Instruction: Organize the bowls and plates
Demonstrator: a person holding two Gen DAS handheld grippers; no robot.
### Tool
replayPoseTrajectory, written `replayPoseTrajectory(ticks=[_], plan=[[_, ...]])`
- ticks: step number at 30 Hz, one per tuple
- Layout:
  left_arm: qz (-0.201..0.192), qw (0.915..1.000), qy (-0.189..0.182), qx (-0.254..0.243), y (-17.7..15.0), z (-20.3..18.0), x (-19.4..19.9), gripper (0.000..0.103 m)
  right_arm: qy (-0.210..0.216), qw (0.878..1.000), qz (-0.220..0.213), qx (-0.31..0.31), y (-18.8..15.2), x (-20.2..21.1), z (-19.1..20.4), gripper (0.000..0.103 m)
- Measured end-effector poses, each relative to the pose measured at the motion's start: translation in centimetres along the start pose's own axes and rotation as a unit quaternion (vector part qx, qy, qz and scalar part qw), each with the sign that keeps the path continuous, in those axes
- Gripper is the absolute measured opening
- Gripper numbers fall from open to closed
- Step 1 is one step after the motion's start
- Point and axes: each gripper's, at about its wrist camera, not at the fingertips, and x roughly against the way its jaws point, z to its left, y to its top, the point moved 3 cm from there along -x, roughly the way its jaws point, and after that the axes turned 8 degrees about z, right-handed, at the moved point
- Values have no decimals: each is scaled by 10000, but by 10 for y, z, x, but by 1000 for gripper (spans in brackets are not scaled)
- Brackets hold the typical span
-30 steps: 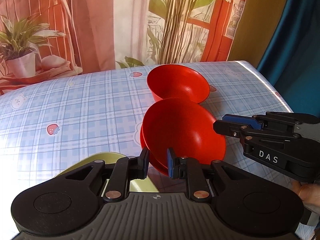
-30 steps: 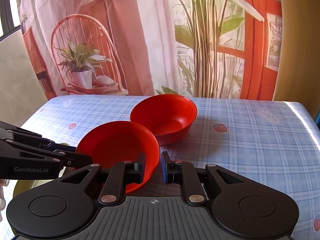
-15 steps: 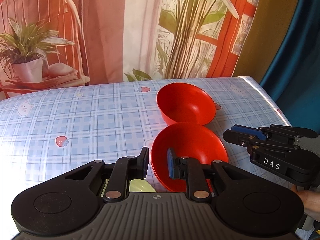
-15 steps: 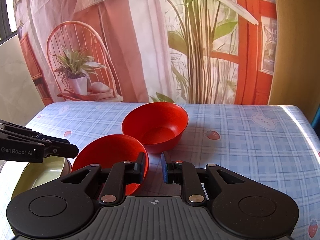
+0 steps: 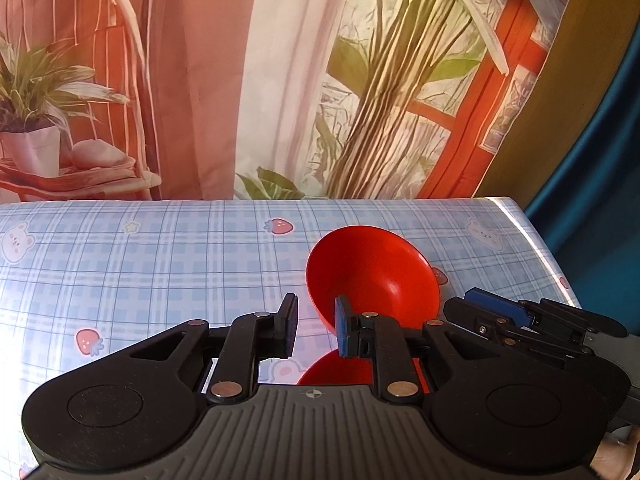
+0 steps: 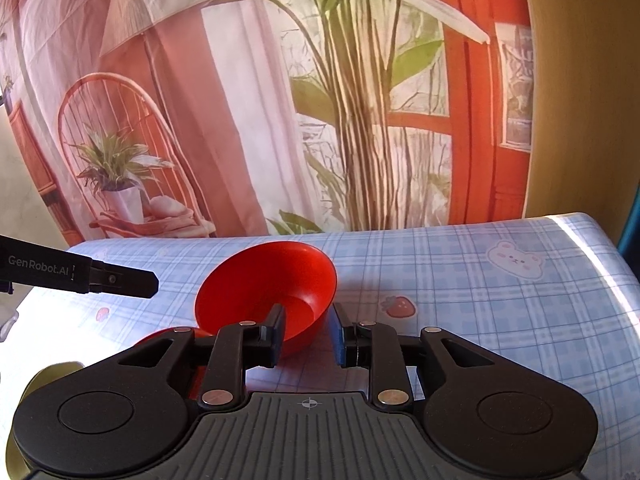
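Note:
A red bowl [image 5: 372, 272] stands on the checked tablecloth; it also shows in the right wrist view [image 6: 268, 288]. My left gripper [image 5: 314, 328] is open, its jaws empty and just to the left of the bowl's near rim. My right gripper [image 6: 306, 332] is open, with the bowl's near right rim between its fingers. A second red bowl [image 5: 336, 368] lies low behind my left gripper's body, mostly hidden; a sliver of it shows in the right wrist view [image 6: 168, 336]. My right gripper shows at the right of the left wrist view [image 5: 520, 320].
The table [image 6: 460, 280] has a blue plaid cloth with bear and strawberry prints. Its right edge [image 5: 536, 240] drops off near a blue curtain. A printed backdrop hangs behind. A pale green plate rim [image 6: 52, 372] shows low left.
Both grippers have let go of the near red bowl, risen and moved forward to the far bowl. The right gripper's jaws have opened wider around its rim. The green plate has dropped out of the left view.

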Motion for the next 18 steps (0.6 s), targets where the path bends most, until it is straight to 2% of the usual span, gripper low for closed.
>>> replayPoseTrajectory(ticks=[9,14,18], plan=[[231,9997,1,-39,11,-2,-35,21,40,9999,111,-120,-4,-24,-8,23],[304,9991,-282,35,13,-1,-43,21,91,9998,90,-151,-6,-27,-10,23],[308,9990,-317,-27,11,-4,-47,21,136,9997,101,-162,-6,-28,-10,21]])
